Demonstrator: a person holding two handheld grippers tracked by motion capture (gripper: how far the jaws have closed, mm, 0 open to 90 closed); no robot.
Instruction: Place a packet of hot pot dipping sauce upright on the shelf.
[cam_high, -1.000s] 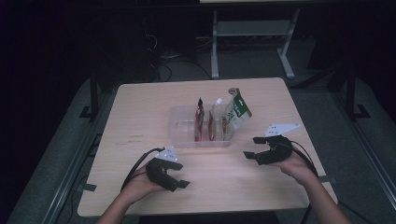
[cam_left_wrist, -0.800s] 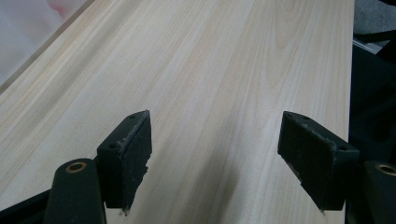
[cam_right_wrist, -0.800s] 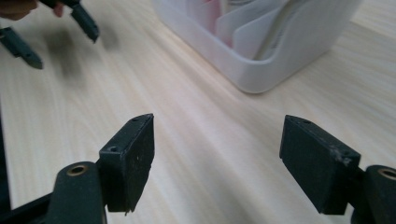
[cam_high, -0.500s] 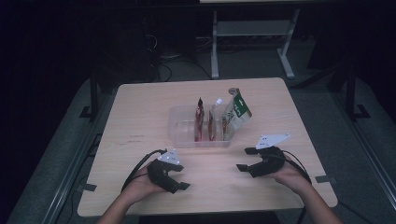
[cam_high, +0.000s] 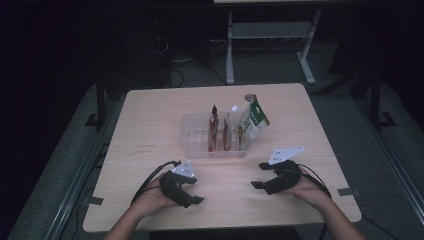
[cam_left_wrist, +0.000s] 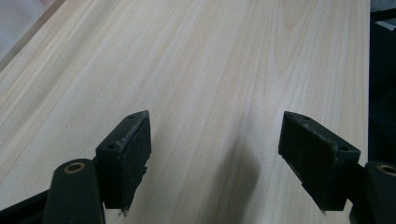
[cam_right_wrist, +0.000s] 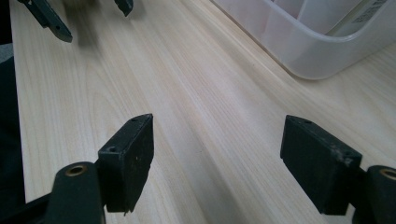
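A clear plastic bin (cam_high: 192, 132) stands in the middle of the wooden table (cam_high: 150, 115). Three snack packets stand upright in it: a dark red one (cam_high: 214, 125), a pale one (cam_high: 229, 127) and a green and white one (cam_high: 252, 120) leaning on the bin's right end. My left gripper (cam_high: 192, 192) rests near the front edge at the left, open, with bare wood between its jaws (cam_left_wrist: 215, 140). My right gripper (cam_high: 261, 175) rests at the front right, open and empty, pointing left toward the other gripper (cam_right_wrist: 84, 11). The bin's corner (cam_right_wrist: 308, 56) is at its upper right.
A white metal stand (cam_high: 265, 45) and cables lie on the dark floor behind the table. Tape marks (cam_high: 348, 191) sit at the table's front corners. Bare wood lies between the two grippers and left of the bin.
My right gripper has come back toward the front edge and a little left, sinking lower to the table. The left gripper and the packets have stayed put.
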